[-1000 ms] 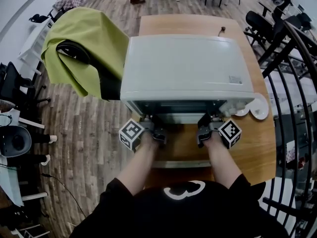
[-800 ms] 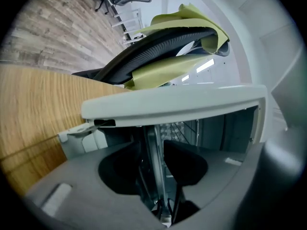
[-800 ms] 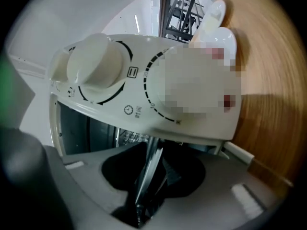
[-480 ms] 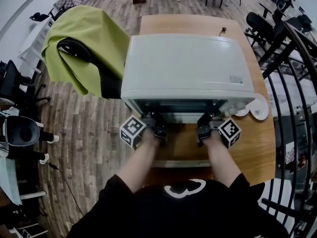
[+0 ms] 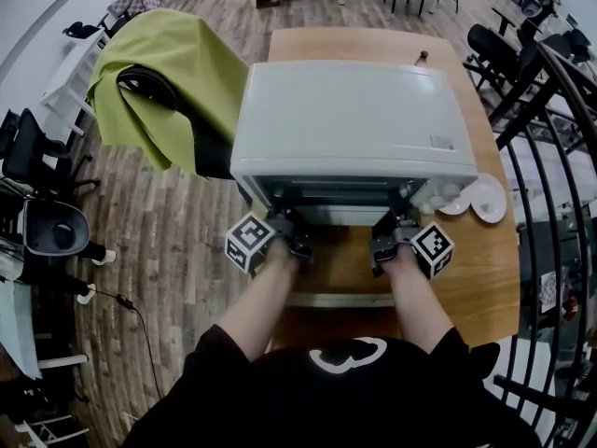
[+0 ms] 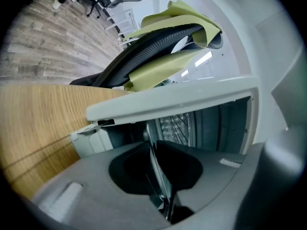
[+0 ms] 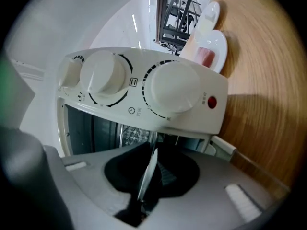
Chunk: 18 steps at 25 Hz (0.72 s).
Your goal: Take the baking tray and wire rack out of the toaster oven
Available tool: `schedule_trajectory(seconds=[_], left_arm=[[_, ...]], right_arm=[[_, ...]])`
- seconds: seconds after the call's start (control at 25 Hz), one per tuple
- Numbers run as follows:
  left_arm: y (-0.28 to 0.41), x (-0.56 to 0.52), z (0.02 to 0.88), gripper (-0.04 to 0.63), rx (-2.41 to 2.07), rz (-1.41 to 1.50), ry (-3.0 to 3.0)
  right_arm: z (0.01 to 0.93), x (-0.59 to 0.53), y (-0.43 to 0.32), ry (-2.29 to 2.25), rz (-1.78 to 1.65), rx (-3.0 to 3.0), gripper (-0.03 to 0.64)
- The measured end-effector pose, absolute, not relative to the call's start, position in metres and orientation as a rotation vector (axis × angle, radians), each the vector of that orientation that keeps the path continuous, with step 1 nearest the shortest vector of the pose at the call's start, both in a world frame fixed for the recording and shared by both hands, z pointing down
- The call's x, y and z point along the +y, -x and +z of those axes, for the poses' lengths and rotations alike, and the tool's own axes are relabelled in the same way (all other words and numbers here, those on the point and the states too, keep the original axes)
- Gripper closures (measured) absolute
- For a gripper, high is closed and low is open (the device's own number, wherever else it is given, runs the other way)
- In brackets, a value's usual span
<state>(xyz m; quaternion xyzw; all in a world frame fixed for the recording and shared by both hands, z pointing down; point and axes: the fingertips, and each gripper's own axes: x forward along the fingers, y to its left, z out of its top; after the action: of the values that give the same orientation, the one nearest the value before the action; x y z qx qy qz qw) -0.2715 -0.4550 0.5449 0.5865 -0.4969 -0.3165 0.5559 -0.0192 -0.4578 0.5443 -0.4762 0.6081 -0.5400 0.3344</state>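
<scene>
The white toaster oven stands on the wooden table with its door folded down toward me. Both grippers reach level into its mouth. My left gripper has just been closing, and its black pads now pinch the thin metal rim of the baking tray. My right gripper has also just been closing, onto the shiny rim of the baking tray at the right side. The wire rack shows deeper inside the oven.
The oven's control panel with two white knobs is just right of the right gripper. White dishes sit at the table's right edge. A chair draped in green cloth stands to the left, and black railings to the right.
Both grippers have kept their place at the oven's mouth. Only the head view has shifted a little.
</scene>
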Motion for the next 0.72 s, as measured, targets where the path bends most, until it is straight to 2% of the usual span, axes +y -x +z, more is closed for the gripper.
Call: schedule_trajectory(seconds=[0.72], left_arm=[[0.266, -0.394, 0.544, 0.546, -1.188, -0.760, -1.355]], right_arm=[[0.544, -0.398, 0.013, 1.218, -1.452, 1.603, 0.572]])
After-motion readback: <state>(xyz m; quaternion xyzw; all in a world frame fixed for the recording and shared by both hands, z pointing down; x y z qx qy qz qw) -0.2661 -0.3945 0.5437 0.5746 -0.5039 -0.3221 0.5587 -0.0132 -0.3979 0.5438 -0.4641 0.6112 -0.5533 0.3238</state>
